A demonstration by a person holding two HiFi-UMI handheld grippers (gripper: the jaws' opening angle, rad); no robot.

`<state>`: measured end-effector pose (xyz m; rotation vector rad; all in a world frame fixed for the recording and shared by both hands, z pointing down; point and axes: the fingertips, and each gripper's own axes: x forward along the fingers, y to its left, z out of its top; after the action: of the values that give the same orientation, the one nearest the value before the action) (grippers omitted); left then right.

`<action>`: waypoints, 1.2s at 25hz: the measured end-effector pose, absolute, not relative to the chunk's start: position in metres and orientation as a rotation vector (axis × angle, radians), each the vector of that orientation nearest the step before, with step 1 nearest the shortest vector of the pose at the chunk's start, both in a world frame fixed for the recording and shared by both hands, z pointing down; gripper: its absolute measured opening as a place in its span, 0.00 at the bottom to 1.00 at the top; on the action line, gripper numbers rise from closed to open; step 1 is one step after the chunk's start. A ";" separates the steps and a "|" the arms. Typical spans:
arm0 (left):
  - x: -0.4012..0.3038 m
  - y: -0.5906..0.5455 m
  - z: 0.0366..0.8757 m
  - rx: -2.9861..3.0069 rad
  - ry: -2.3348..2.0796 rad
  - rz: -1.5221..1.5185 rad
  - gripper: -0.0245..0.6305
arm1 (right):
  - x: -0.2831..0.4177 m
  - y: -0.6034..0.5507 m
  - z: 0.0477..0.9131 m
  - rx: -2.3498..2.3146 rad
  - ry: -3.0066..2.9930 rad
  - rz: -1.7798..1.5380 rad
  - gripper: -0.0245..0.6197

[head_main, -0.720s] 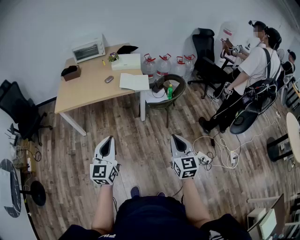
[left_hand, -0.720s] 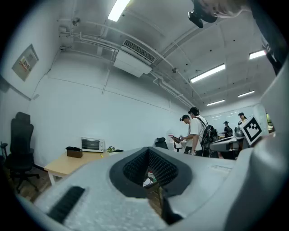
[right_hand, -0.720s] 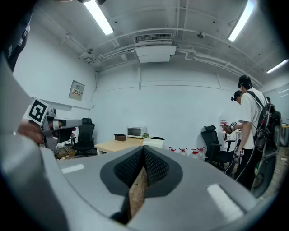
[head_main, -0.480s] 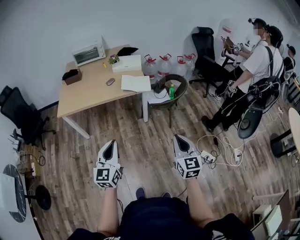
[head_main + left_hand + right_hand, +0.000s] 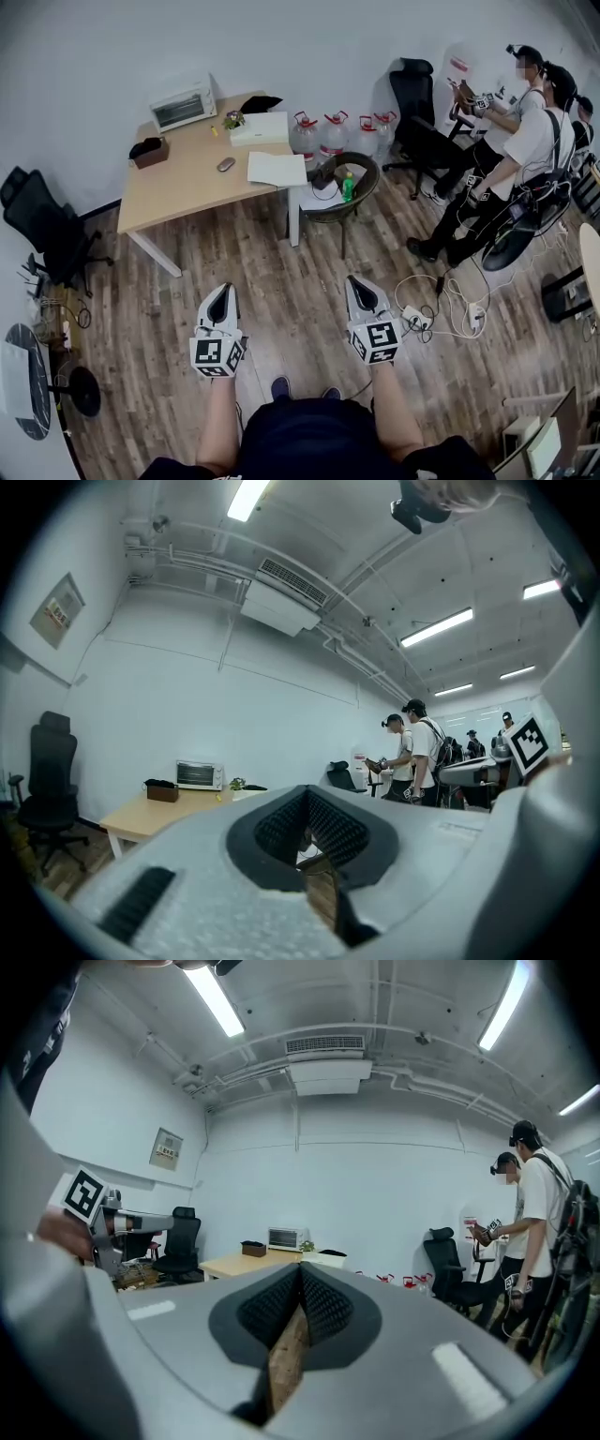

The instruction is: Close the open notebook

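well, the left tongs point(image 5: 220, 289) are shut tight, tips pressed together, and they hold nothing. only a thin strip of floor shows low down between the jaws. the right tongs point(image 5: 355, 281) are shut the same way and are empty too. i hold both low in front of me, side by side, over the wood floor point(image 5: 281, 272), with the tips pointing toward the bench point(image 5: 178, 192).

the notebook point(image 5: 277, 169) lies open and flat on the bench, white pages up, near the front right corner. it is well apart from both tongs.

a small gray mouse point(image 5: 226, 164) sits just left of the notebook. behind it are a white box point(image 5: 260, 128) and a small plant point(image 5: 233, 120). a toaster oven point(image 5: 183, 103) stands at the back by the wall, and a dark brown box point(image 5: 150, 149) sits at the left end.

some big water jugs point(image 5: 333, 134) stand on the floor right of the bench. a round chair point(image 5: 361, 187) with a green bottle point(image 5: 348, 186) on it is near that corner. some people point(image 5: 525, 141) stand far off to the right.
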<state>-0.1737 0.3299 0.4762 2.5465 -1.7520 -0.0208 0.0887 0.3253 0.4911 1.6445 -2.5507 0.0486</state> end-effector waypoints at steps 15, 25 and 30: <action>-0.152 0.348 0.478 2.522 -1.792 -0.007 0.02 | 0.111 0.331 0.487 1.643 -2.578 0.040 0.04; -0.126 0.377 0.484 2.480 -1.886 0.001 0.02 | 0.130 0.338 0.497 1.566 -2.602 0.040 0.04; -0.124 0.376 0.492 2.460 -1.901 0.011 0.02 | 0.136 0.336 0.502 1.564 -2.617 0.053 0.04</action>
<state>-0.1244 0.3762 0.4916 2.4603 -1.9010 0.0110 0.1363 0.3359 0.5024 1.5639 -2.6166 0.0529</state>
